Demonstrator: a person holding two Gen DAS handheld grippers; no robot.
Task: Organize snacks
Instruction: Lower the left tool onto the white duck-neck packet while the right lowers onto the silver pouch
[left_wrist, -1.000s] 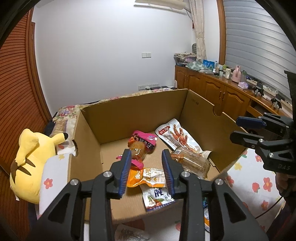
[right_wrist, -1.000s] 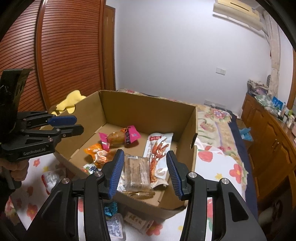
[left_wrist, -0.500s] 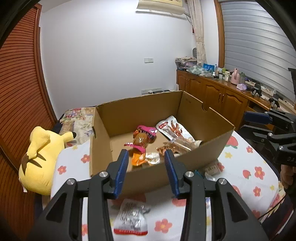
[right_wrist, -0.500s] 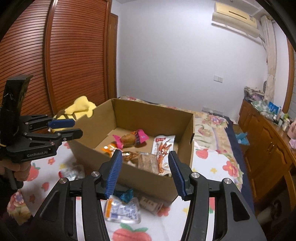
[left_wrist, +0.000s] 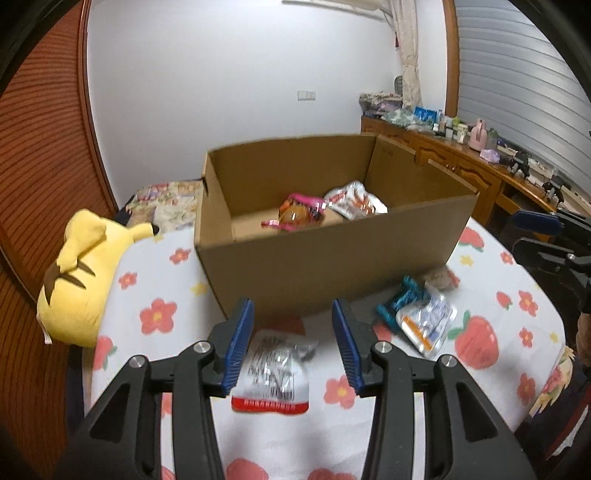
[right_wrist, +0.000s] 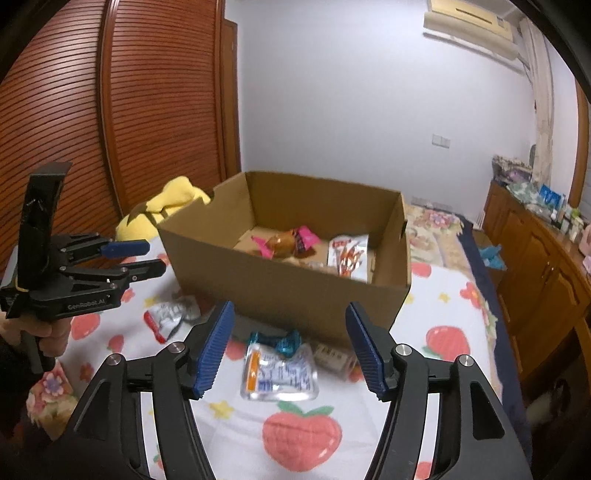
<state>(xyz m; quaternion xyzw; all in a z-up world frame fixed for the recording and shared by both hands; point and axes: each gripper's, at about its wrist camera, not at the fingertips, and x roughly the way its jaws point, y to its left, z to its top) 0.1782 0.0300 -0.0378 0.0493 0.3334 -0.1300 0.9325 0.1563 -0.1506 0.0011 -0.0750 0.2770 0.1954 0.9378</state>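
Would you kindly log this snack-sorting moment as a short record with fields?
Container: cardboard box, open-topped
In box: pink-wrapped snack, white and red packet
Outside box: silver packet with a red edge, clear packet with orange strip, teal wrapper
Left gripper: empty, jaws opening
Right gripper: empty, jaws opening
Beside box: yellow plush toy

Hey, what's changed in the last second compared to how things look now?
Both claws drew back from over the cardboard box toward the packets lying in front of it. The left claw, jaws opening, now frames the silver packet; the right claw, also opening, frames the clear packet. Neither holds anything. Box and snacks stayed put.
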